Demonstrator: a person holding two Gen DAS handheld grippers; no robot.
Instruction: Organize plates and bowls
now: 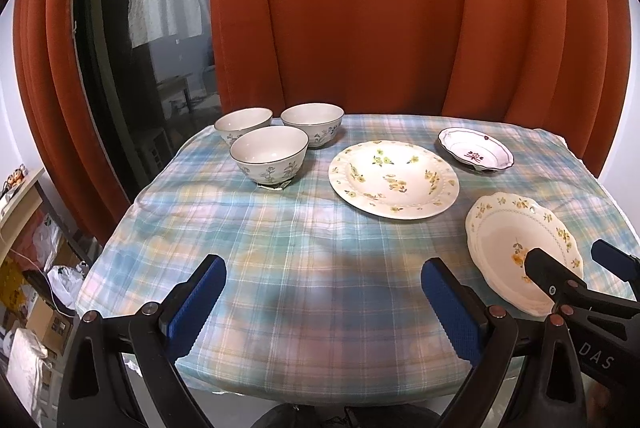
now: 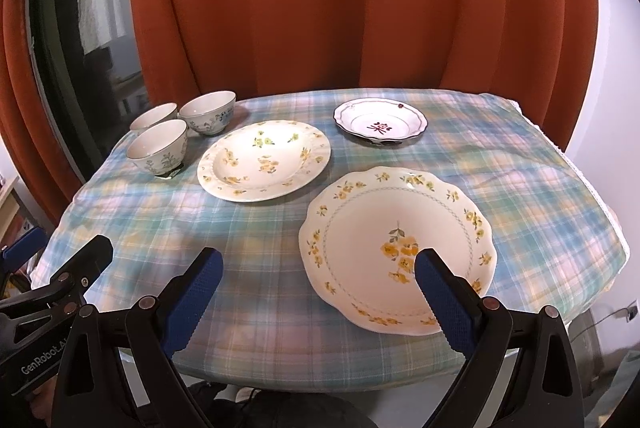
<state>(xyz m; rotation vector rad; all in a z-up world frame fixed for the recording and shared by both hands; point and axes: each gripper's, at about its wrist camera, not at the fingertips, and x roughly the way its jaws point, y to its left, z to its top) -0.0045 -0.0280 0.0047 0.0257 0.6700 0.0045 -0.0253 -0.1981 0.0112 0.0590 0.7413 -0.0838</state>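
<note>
- As nothing is stacked or lifted, I judge the task to stand at its opening step: every dish lies separate on the desk [image 2: 520, 187].
- Left gripper [image 1: 322, 292]: jaws spread wide and holding nothing, poised over bare cloth at the near edge of the desk.
- Right gripper [image 2: 318, 288]: jaws likewise released and empty; its right finger shows in front of the near plate [image 2: 396, 248], but whether it touches the plate cannot be told.
- Near plate: scalloped rim, yellow flowers, near right of the desk, closest to the right gripper.
- Middle plate [image 2: 264, 159]: largest, yellow and green flowers, centre of the desk, apart from the near plate.
- Far plate [image 2: 380, 123]: small, purple rim, far right, well apart from the others.
- Three bowls, upright at the far left corner, close together: front bowl [image 1: 269, 155], back left bowl [image 1: 243, 123], back right bowl [image 1: 313, 123]. Whether they touch one another cannot be told.
- Step in hand, by my judgement: reaching for the near plate with the right gripper.
- The next move calls for the jaws to straddle the plate's near rim, one finger over and one under, then close firmly; the rim lies low on soft cloth, so the lower finger must slide beneath without pushing the plate away.
- Risk: glazed ware may slip from a shallow pinch; the largest plate belongs at the bottom of any stack.
</note>
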